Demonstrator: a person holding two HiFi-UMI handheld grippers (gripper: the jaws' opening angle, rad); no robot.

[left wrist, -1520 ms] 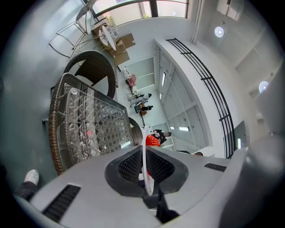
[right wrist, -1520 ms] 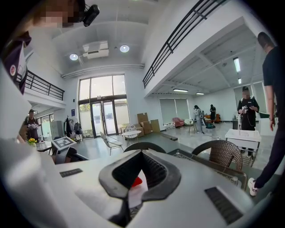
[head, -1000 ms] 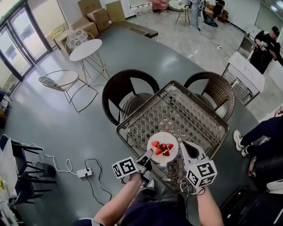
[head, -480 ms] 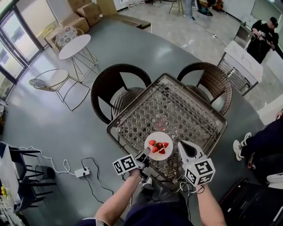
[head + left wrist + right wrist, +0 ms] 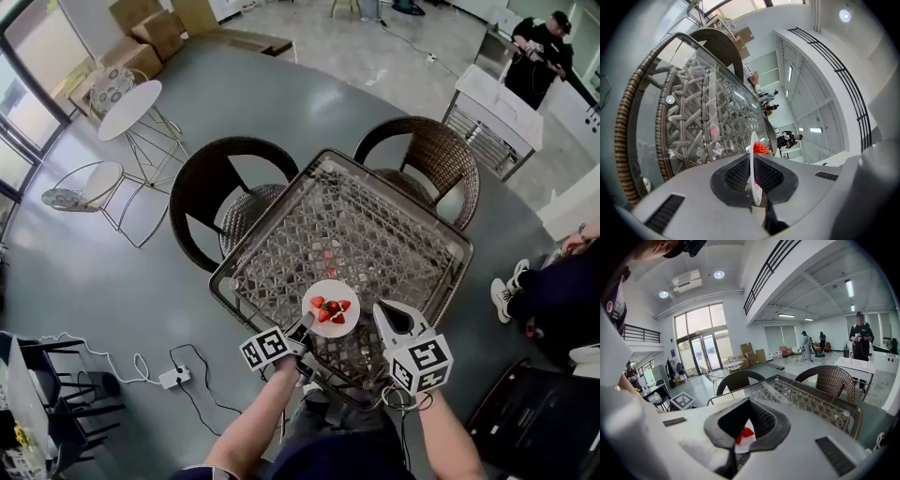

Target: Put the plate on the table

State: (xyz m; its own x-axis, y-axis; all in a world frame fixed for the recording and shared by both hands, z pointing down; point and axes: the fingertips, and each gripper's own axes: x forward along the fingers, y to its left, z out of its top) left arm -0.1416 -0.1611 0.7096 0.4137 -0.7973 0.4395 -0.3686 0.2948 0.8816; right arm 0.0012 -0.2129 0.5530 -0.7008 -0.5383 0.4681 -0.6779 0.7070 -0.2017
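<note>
A small white plate (image 5: 330, 307) with cut strawberries (image 5: 328, 310) is over the near part of the glass-topped wicker table (image 5: 267, 214). My left gripper (image 5: 306, 328) is shut on the plate's near rim. In the left gripper view the plate (image 5: 753, 168) stands edge-on between the jaws, a strawberry (image 5: 760, 148) showing past it. I cannot tell whether the plate touches the glass. My right gripper (image 5: 382, 309) hovers just right of the plate, shut on nothing. In the right gripper view, part of the plate (image 5: 746, 440) shows below its meeting tips.
Two dark wicker chairs (image 5: 220, 202) (image 5: 422, 155) stand at the table's far sides. A seated person's legs (image 5: 548, 281) are at the right. A white round table (image 5: 127, 108) stands far left, and a power strip (image 5: 176, 378) with a cable lies on the floor.
The head view has shifted, so the table sits a little higher and further left in frame. Both grippers and the plate stay over the table's near edge, the left still holding the plate.
</note>
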